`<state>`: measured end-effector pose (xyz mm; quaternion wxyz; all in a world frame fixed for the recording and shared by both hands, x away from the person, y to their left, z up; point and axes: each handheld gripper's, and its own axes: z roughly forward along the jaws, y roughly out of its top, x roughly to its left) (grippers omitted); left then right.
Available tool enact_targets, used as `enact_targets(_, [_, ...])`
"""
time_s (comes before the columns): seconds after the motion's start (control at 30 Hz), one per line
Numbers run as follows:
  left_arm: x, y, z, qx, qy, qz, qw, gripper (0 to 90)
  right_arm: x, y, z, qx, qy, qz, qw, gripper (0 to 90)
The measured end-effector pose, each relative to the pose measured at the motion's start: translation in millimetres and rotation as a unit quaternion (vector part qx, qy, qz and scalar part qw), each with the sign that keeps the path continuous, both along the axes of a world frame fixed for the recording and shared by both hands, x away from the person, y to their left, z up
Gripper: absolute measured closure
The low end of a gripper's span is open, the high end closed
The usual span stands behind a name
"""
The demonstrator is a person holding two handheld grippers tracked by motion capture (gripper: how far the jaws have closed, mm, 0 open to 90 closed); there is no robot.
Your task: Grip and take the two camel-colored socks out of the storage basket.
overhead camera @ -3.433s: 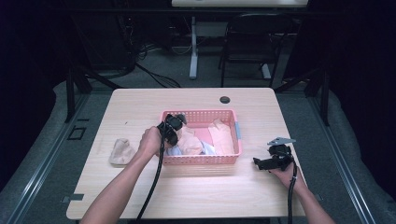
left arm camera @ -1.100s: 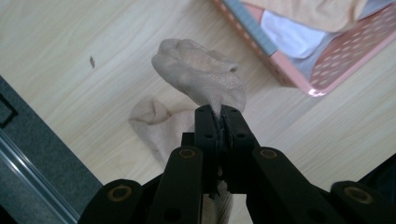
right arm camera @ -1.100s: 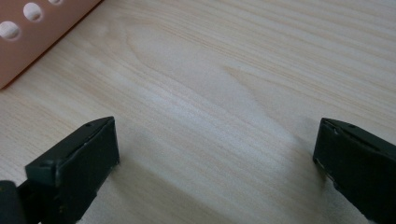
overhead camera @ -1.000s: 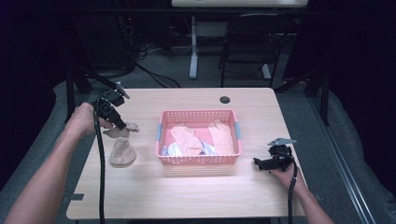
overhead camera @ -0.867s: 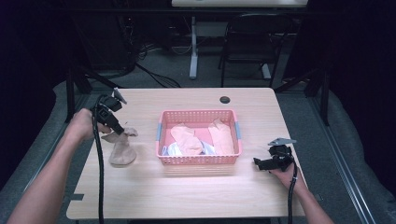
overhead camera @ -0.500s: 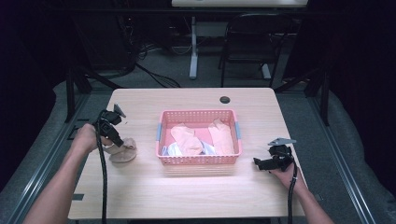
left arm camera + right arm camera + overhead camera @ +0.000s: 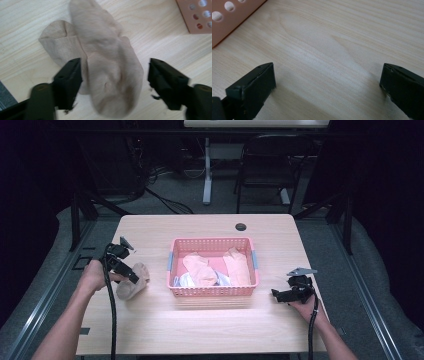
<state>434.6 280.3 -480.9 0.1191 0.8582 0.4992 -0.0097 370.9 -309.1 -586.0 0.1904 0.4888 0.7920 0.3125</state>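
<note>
Pale wood bench (image 7: 210,320) carries everything. At four o'clock the right claw (image 7: 278,294) rests low on bare wood, jaws spread wide. At nine o'clock the left claw (image 7: 113,75), jaws spread, straddles two beige socks (image 7: 105,65) lying overlapped. At centre, a pink basket (image 7: 212,291) holds more socks (image 7: 200,267).

Two bare forearms are seen, with no sleeves reaching the wrists. A black two-jaw tool is carried in each hand. The left gripper (image 7: 131,274) is built of matte black blocks, with a small grey plate at its 12 o'clock end and a thick black cable trailing toward 6 o'clock. The right gripper (image 7: 274,294) is topped by a grey three-cornered plate, and a black cable is trailed likewise. Blunt, squared jaw tips are shown, with round screw recesses in the left pair.
</note>
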Motion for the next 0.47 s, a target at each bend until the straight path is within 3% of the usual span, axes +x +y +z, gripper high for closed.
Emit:
enact_targets(0.07, [-6.0, 2.3, 6.1, -0.002, -0.007, 0.001, 1.0000, 16.0, 0.0, 0.0, 0.0, 0.000, 0.000, 0.000, 1.0000, 0.0])
enact_targets(0.23, [-18.9, 6.0, 14.2, -0.003, -0.021, -0.001, 0.9998, 9.8, 0.0, 0.0, 0.0, 0.000, 0.000, 0.000, 1.0000, 0.0])
enact_targets(0.47, [-30.2, 11.2, 16.3, -0.003, -0.030, 0.002, 0.9995, 5.1, 0.2, 0.1, 0.0, 0.000, 0.000, -0.001, 1.0000, 0.0])
